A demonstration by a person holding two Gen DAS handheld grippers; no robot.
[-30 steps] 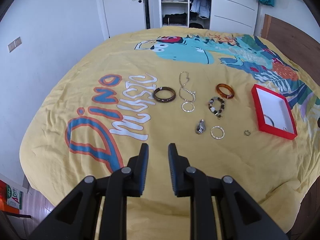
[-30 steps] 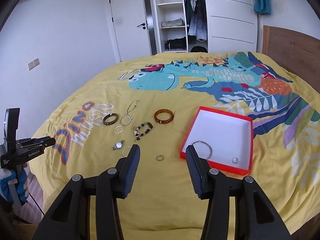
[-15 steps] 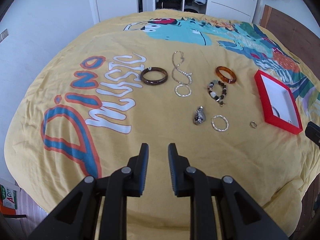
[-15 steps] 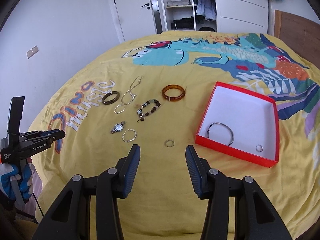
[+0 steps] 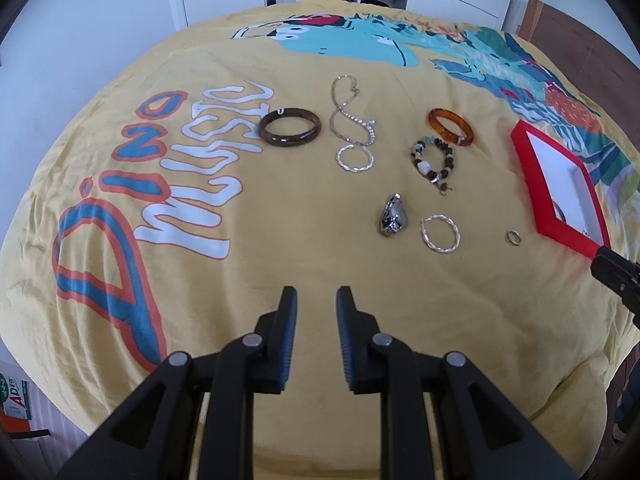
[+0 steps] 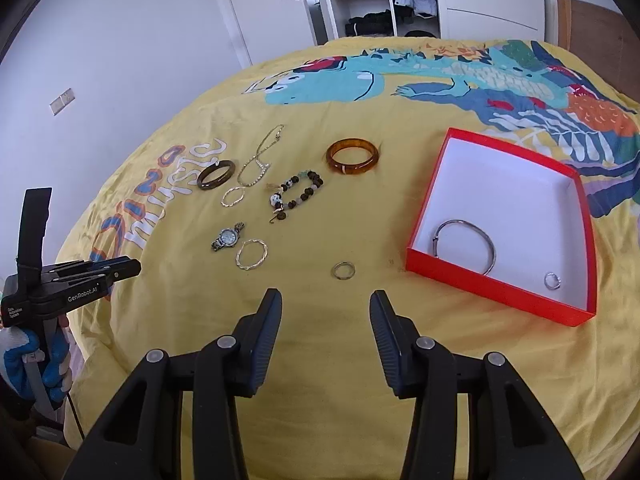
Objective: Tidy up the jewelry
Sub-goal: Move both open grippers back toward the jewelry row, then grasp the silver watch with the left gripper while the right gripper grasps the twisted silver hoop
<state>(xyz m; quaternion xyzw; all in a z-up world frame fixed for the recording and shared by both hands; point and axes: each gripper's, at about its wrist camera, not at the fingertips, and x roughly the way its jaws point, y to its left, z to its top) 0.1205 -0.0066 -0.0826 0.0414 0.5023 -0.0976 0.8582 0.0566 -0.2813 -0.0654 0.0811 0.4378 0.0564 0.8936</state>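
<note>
Broadly, from largest to smallest:
Bed: yellow bedspread (image 6: 320, 360) printed with a dinosaur and the words "Dino music"; every piece lies on it.
Left gripper (image 5: 316, 300): above the near bare part of the bedspread; fingers a narrow gap apart, nothing between them; seen from the right wrist at the left edge, held in a blue-and-white gloved hand (image 6: 24, 364).
Right gripper (image 6: 325, 304): fingers moderately apart, empty, just short of the small ring; their tips frame it from the near side without touching.
Red box (image 6: 504, 296): open, white inside, right of the loose pieces; holds a silver bangle (image 6: 468, 246) and a small silver ring (image 6: 552, 280) near its front corner.
Amber bangle (image 6: 352, 156): far row, nearest the box.
Dark brown bangle (image 5: 290, 126): far row, by the lettering.
Silver chain necklace (image 5: 350, 114): between the two bangles; a twisted silver hoop (image 5: 354, 158) touches its near end.
Beaded bracelet (image 6: 296, 192): just in front of the amber bangle.
Watch (image 6: 228, 237): near row; second twisted hoop (image 6: 251, 254) just beside it.
Small ring (image 6: 343, 270): alone between that hoop and the box.
</note>
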